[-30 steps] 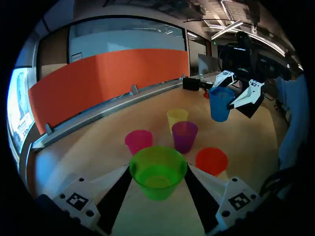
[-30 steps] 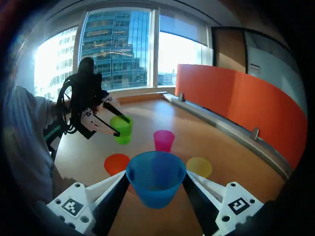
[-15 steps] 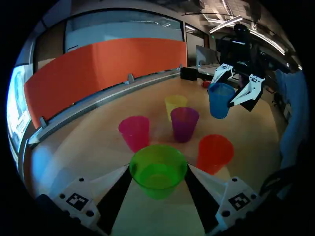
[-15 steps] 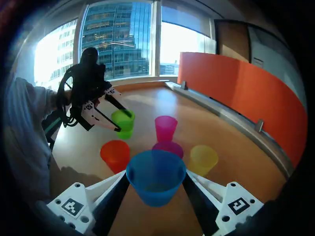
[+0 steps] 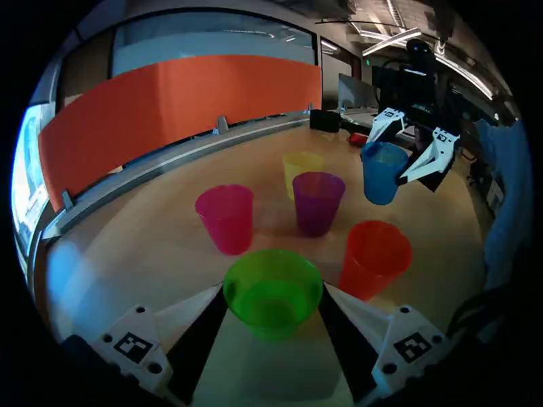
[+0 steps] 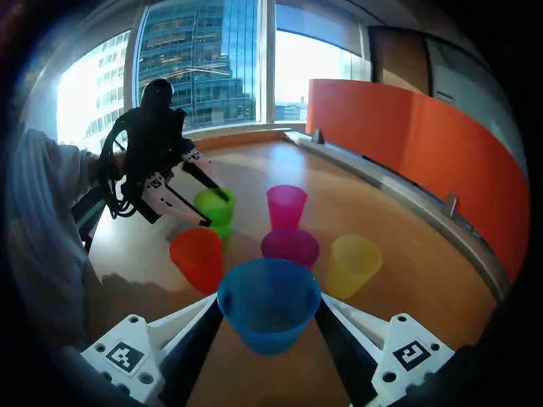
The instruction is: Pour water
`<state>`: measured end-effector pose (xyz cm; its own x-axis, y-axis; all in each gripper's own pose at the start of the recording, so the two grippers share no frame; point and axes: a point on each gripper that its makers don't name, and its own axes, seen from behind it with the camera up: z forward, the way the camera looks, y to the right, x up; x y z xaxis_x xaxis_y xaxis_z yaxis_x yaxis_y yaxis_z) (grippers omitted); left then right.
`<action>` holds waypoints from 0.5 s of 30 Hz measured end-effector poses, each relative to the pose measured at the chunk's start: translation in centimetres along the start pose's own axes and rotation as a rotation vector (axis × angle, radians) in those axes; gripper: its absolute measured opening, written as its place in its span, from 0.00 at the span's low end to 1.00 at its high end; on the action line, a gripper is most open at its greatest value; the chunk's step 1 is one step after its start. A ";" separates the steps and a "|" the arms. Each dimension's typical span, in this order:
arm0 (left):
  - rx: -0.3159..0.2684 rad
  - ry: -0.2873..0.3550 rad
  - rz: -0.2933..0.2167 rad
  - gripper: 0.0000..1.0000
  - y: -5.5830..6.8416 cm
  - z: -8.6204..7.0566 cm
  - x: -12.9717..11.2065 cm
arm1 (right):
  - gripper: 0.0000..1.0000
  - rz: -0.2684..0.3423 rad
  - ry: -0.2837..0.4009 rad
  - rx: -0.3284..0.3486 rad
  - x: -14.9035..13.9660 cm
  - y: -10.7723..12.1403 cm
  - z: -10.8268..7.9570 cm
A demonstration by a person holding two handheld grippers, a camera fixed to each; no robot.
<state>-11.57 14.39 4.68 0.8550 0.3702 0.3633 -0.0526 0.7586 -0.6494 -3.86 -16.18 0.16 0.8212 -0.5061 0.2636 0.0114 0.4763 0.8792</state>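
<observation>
Green cup [image 5: 273, 281] and blue cup [image 6: 269, 298] are clamped lower centre by left gripper [image 5: 271, 302] and right gripper [image 6: 269, 319]; carrying is judged underway, with tilting required next.

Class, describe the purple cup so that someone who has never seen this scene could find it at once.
Start at the wooden table beside the orange partition, where four cups stand in a cluster. The purple cup stands in the middle, with the pink cup, the yellow cup and the orange cup around it. It is the darkest and the only purple one.
</observation>
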 end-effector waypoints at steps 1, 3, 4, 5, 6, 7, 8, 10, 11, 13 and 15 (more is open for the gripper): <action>0.000 0.000 -0.002 0.87 0.0 0.0 0.0 | 0.92 -0.002 -0.002 -0.001 -0.1 0.0 0.0; 0.000 0.001 -0.006 0.87 0.0 -0.1 -0.1 | 0.92 -0.005 -0.007 -0.002 -0.3 0.0 0.0; 0.000 0.002 -0.009 0.87 0.0 -0.1 -0.1 | 0.92 -0.005 -0.009 -0.002 -0.4 0.0 0.1; 0.000 0.003 -0.012 0.87 -0.1 -0.2 -0.1 | 0.92 -0.006 -0.011 -0.002 -0.5 0.1 0.1; 0.000 0.003 -0.014 0.87 -0.1 -0.2 -0.2 | 0.92 -0.006 -0.012 -0.003 -0.6 0.1 0.1; 0.001 0.004 -0.015 0.87 -0.1 -0.2 -0.2 | 0.92 -0.005 -0.013 -0.003 -0.6 0.1 0.2; 0.001 0.004 -0.017 0.87 -0.1 -0.2 -0.3 | 0.92 -0.004 -0.013 -0.004 -0.7 0.1 0.3; 0.003 0.003 -0.019 0.88 -0.1 -0.3 -0.4 | 0.92 -0.003 -0.014 -0.004 -0.7 0.1 0.3; 0.004 0.003 -0.019 0.88 -0.1 -0.3 -0.5 | 0.92 -0.003 -0.014 -0.003 -0.7 0.0 0.4; 0.005 -0.001 -0.021 0.88 -0.2 -0.4 -0.6 | 0.92 -0.004 -0.016 -0.005 -0.9 0.1 0.5; 0.006 -0.007 -0.025 0.88 -0.3 -0.5 -0.7 | 0.92 -0.005 -0.019 -0.007 -1.0 0.1 0.7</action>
<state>-11.90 13.61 4.23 0.8527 0.3545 0.3837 -0.0343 0.7708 -0.6361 -5.07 -16.12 0.25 0.8103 -0.5219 0.2666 0.0196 0.4788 0.8777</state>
